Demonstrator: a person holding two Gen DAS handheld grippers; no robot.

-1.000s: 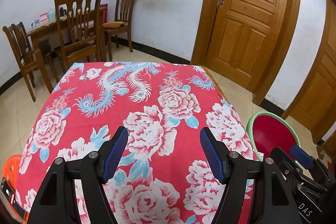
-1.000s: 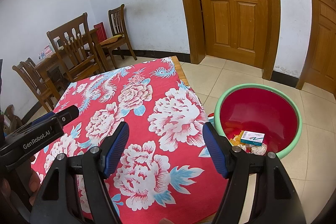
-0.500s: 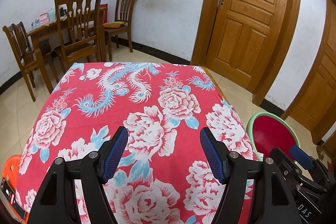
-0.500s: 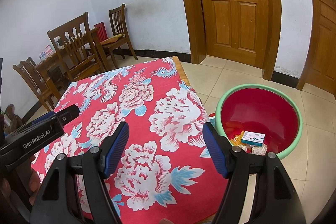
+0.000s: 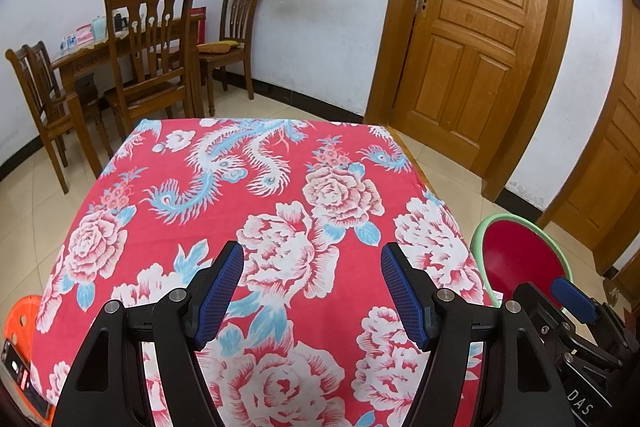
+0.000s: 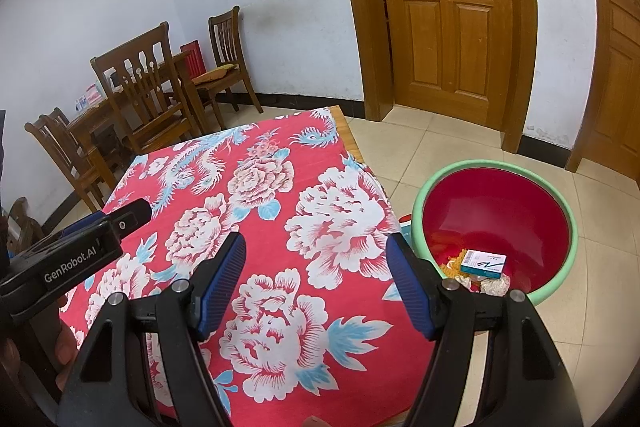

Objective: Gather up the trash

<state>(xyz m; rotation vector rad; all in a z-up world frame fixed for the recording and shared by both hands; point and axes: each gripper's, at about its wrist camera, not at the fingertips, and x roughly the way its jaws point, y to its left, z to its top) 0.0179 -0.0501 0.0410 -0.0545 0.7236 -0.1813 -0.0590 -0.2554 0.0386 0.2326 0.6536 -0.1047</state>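
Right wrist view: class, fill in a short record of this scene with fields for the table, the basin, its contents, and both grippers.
table: covered by a red floral tablecloth, no trash visible on it
basin: red, green-rimmed basin on the floor tiles beside the table
contents: small white and teal box, crumpled wrappers
right gripper: open, nothing between the fingers
left gripper: open, holding nothing

Red basin (image 6: 496, 211) with green rim, upright on tiled floor just beside table; inside, at bottom: small white-and-teal box (image 6: 483, 263) lying flat atop crumpled wrappers (image 6: 494, 283).
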